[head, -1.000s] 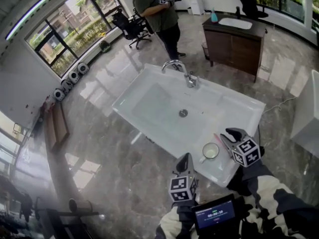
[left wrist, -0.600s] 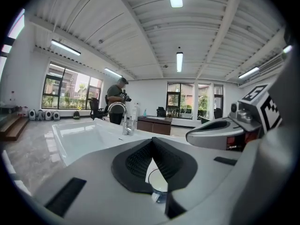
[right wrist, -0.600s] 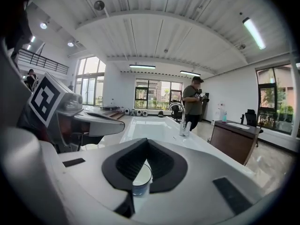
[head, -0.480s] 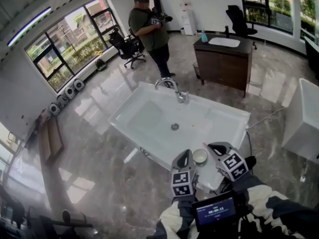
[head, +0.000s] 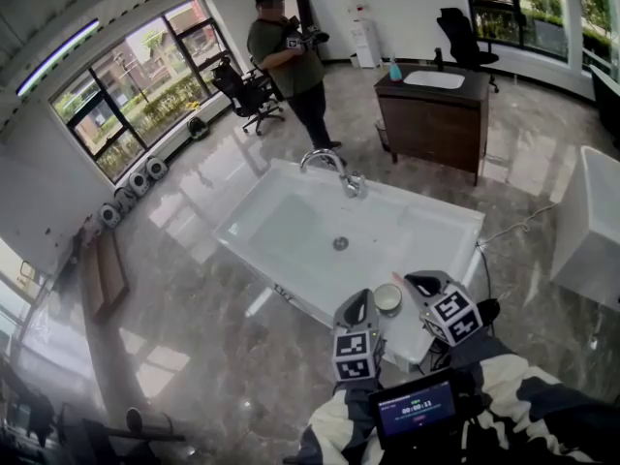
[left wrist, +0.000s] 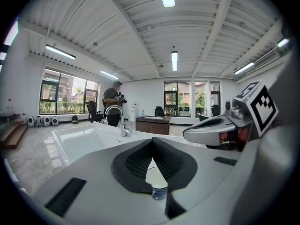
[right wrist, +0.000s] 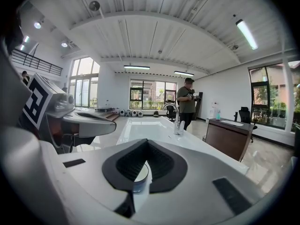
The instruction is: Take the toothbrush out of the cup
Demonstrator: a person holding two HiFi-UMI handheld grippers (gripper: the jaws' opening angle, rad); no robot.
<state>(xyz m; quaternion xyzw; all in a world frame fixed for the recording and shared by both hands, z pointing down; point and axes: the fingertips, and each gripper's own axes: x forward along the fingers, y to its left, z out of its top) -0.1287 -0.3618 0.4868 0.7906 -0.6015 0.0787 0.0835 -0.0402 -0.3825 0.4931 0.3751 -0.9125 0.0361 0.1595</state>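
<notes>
A white cup (head: 387,299) stands on the near right corner of the white sink (head: 291,221). A pink toothbrush (head: 395,282) leans out of it toward the basin. My left gripper (head: 356,308) hovers just left of the cup, jaws together and empty. My right gripper (head: 417,282) hovers just right of the cup, near the brush's tip, with nothing in it. In the left gripper view the left gripper (left wrist: 152,139) is shut, with the sink beyond. In the right gripper view the right gripper (right wrist: 147,142) is shut, and the cup's rim (right wrist: 142,172) shows below the tips.
A chrome faucet (head: 334,163) rises at the sink's far edge. Beyond it a person (head: 286,51) stands holding a device. A dark wooden vanity (head: 431,114) is at the back right, a white cabinet (head: 591,221) at the right, office chairs by the windows.
The right gripper's jaws have come together. Both grippers now sit closer beside the cup, and the head view has shifted so the sink lies a little farther off.
</notes>
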